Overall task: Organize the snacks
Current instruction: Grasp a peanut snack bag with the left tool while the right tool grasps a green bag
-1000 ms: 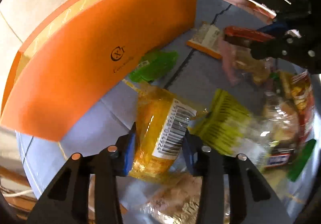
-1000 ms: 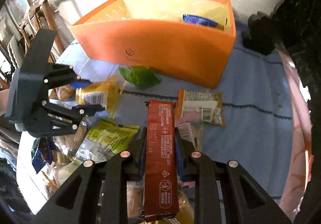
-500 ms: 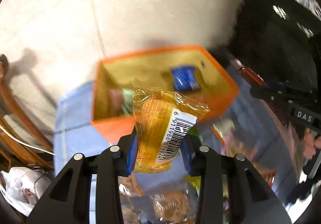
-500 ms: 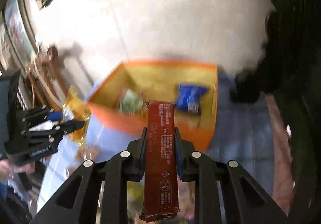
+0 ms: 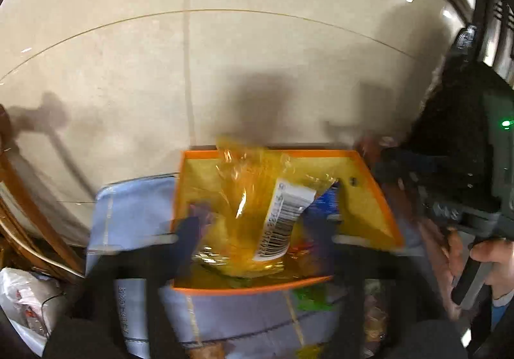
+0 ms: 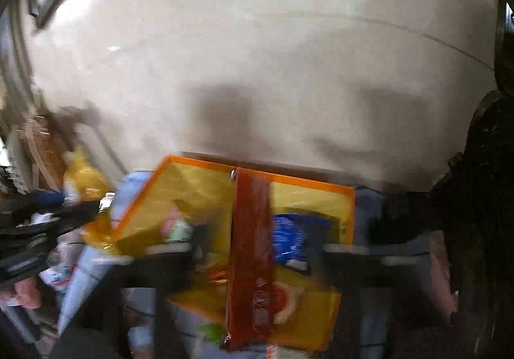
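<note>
the left gripper, low in its frame, is opening its jaws; the crinkly yellow plastic snack packet sits loose between them, over the open orange box. the right gripper is opening too, with the long red-brown wrapped bar unpinched, above the same box.

Left gripper and right gripper both angled down, jaws opening wide, fingers motion-blurred.
</note>
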### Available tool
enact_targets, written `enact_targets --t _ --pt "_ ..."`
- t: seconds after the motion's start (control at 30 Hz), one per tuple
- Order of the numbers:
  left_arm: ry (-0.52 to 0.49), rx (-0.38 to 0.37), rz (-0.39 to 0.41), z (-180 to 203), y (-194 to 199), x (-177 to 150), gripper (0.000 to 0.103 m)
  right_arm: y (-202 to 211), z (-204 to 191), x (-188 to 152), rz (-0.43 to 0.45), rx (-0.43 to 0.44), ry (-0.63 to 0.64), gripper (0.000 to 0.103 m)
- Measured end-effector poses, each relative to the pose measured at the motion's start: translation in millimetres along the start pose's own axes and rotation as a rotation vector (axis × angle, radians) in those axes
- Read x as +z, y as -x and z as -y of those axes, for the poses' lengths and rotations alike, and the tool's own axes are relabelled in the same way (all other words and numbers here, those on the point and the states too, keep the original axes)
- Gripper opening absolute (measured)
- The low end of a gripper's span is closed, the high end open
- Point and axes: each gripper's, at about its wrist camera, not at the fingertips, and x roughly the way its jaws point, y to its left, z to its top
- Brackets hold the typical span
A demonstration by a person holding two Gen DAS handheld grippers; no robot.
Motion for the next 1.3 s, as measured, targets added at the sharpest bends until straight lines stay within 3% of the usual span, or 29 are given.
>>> enact_targets --t 0.07,0.13,0.3,0.47,0.57,0.63,0.73,0.83,0.93,1.03,1.07,1.1,1.13,1.17,1.23,1.3 --pt "-0.03 0.057 0.009 -7 4 -10 0.099 -4 8 -6 0.007 0.025 -0.027 0.099" --pt "-0.115 0.097 -0.033 -10 10 -28 0.099 2 10 -14 0.011 0.061 -0.036 0.099" --pt "-0.313 0.171 -0.106 -16 24 -77 0.099 23 -6 -50 -0.034 0.091 0.05 0.099" --pt "-0.478 0.075 -0.173 -9 26 -156 0.099 27 -37 -103 -0.095 0.102 0.093 0.099" --pt "-0.626 0.057 -0.171 9 23 -197 0.099 7 -59 -146 -0.168 0.084 0.103 0.099" --pt "-0.666 0.059 -0.167 11 15 -213 0.099 -11 -67 -167 -0.194 0.053 0.085 0.099" --pt "-0.648 0.082 -0.187 3 0 -222 0.099 -44 -75 -184 -0.221 -0.029 0.039 0.099" --pt "-0.56 0.087 -0.206 -16 -13 -217 0.099 -59 -76 -184 -0.193 -0.071 0.007 0.099" --pt "-0.45 0.028 -0.245 -32 -29 -213 0.099 -79 -81 -183 -0.229 -0.087 0.012 0.099" --pt "-0.541 0.053 -0.295 -27 -47 -231 0.099 -88 -83 -180 -0.223 -0.121 0.036 0.099" --pt "-0.571 0.066 -0.273 -25 -48 -237 0.099 -93 -83 -180 -0.238 -0.14 0.046 0.093" --pt "-0.555 0.053 -0.225 -25 -42 -237 0.097 -95 -83 -182 -0.245 -0.13 0.046 0.052" --pt "-0.496 -0.008 -0.236 -28 -40 -237 0.07 -93 -84 -183 -0.244 -0.1 0.043 0.048" --pt "-0.443 -0.03 -0.261 -30 -41 -236 0.055 -93 -86 -184 -0.25 -0.108 0.052 0.044" --pt "-0.375 -0.043 -0.278 -32 -37 -232 0.043 -91 -92 -186 -0.26 -0.115 0.088 0.041" --pt "-0.345 -0.077 -0.31 -31 -32 -229 0.042 -82 -93 -189 -0.269 -0.1 0.065 0.041"
